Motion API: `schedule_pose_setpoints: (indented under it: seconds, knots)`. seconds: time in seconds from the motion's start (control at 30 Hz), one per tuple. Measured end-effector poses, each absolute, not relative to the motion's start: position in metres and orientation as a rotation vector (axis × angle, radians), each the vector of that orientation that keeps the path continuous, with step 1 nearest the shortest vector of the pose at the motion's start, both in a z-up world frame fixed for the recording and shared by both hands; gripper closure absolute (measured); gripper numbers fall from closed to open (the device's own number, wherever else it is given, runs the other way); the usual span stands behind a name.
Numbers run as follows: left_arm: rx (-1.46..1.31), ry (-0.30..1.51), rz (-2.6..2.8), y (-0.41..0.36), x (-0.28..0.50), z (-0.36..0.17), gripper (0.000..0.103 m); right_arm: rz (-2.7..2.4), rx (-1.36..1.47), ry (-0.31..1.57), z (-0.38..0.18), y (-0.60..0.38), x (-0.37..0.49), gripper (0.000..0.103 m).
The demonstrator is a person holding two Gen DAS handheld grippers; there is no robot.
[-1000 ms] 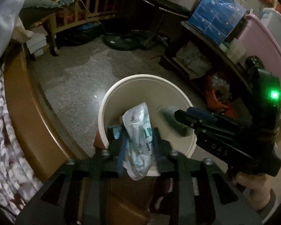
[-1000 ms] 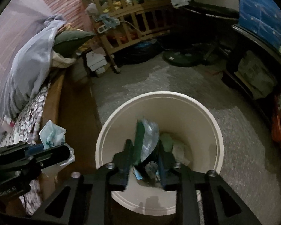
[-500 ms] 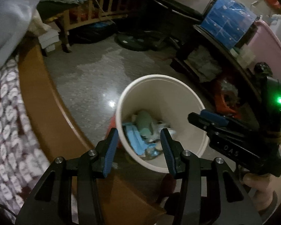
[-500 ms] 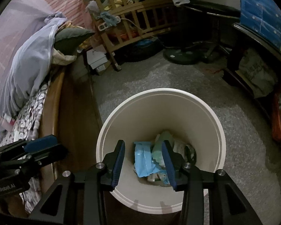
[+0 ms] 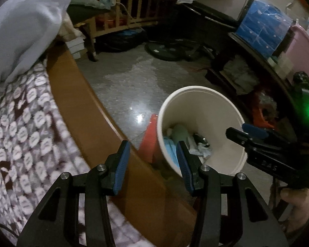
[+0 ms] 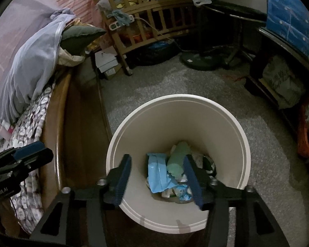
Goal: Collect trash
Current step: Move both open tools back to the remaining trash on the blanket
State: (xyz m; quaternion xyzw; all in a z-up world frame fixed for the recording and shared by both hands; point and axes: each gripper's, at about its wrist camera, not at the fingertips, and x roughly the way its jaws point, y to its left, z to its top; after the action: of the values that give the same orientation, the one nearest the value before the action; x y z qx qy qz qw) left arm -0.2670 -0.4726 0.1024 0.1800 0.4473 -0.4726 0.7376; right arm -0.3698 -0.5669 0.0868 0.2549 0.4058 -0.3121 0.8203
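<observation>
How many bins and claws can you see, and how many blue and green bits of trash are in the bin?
Bins: 1, the white bin
Claws: 2, the left claw and the right claw, both open with nothing between them
Blue wrappers: 1, the blue wrapper
Green packets: 1, the green packet
Total: 5

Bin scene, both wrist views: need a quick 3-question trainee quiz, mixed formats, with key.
1. True or false: the right gripper holds a piece of trash.
2. Where does the blue wrapper lie? A) on the bed B) inside the white bin C) on the floor
3. Fill in: the left gripper is over the bed's wooden ____, beside the bin.

Key: 1 false, its jaws stand apart with nothing between them, above the bin. 2 B. 3 edge.
</observation>
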Motion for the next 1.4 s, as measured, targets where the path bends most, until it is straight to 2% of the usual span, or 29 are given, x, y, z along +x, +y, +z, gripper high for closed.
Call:
schedule_pose_setpoints:
  seconds: [0.27, 0.77, 1.07, 1.4]
  knots:
    - [0.396, 0.946, -0.966, -0.448, -0.248, 0.108, 0.058, -0.645, 0.513, 0.875, 0.089, -0.556, -0.360, 0.046]
    - [0.366, 0.902, -0.783, -0.362, -0.185, 0.121, 0.058, -0.489, 0.290, 0.898, 0.119, -0.472, -0.283, 0.037]
    - [0.299, 0.936, -0.653, -0.280, -0.134, 0.112, 0.058, -0.304, 0.189, 0.896, 0.134, -0.397, -0.203, 0.035]
    - [0.194, 0.992, -0.463, -0.159, -0.061, 0.092, 0.058, -0.087, 0.148, 0.969, 0.110, -0.316, -0.100, 0.033]
